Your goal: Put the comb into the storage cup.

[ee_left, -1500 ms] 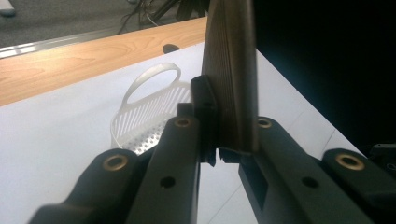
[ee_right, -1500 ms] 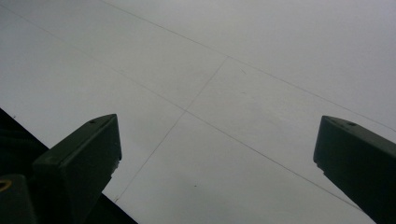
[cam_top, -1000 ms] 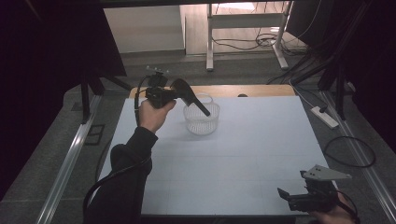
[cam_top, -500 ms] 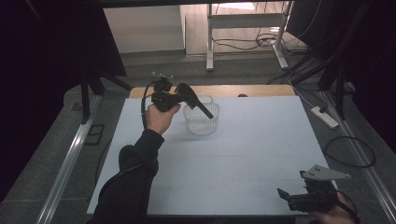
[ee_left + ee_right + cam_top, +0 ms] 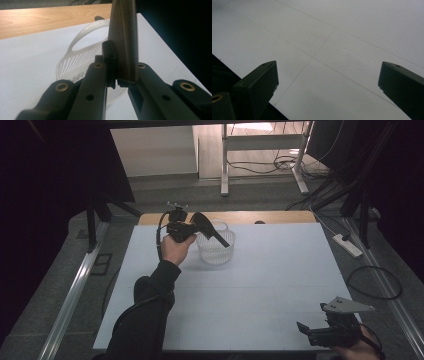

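Note:
A white slotted basket (image 5: 216, 251) with a loop handle stands at the back of the white table top (image 5: 280, 275). My left gripper (image 5: 196, 225) is shut on a dark, flat, ribbed piece (image 5: 211, 231), which slants down over the basket's rim. In the left gripper view the ribbed piece (image 5: 123, 37) stands upright, pinched between the jaws of the left gripper (image 5: 117, 72), with the basket (image 5: 75, 62) just behind and below. My right gripper (image 5: 303, 329) rests near the front right corner. In its own view the right gripper (image 5: 328, 75) is open over bare table.
A strip of bare wood (image 5: 270, 216) runs along the table's far edge behind the basket. Cables (image 5: 375, 282) and a power strip (image 5: 346, 245) lie on the floor to the right. Metal stands rise beyond the table.
The left hand has come down and a little to the right, bringing the dark ribbed piece lower over the basket. The right gripper has stayed where it was.

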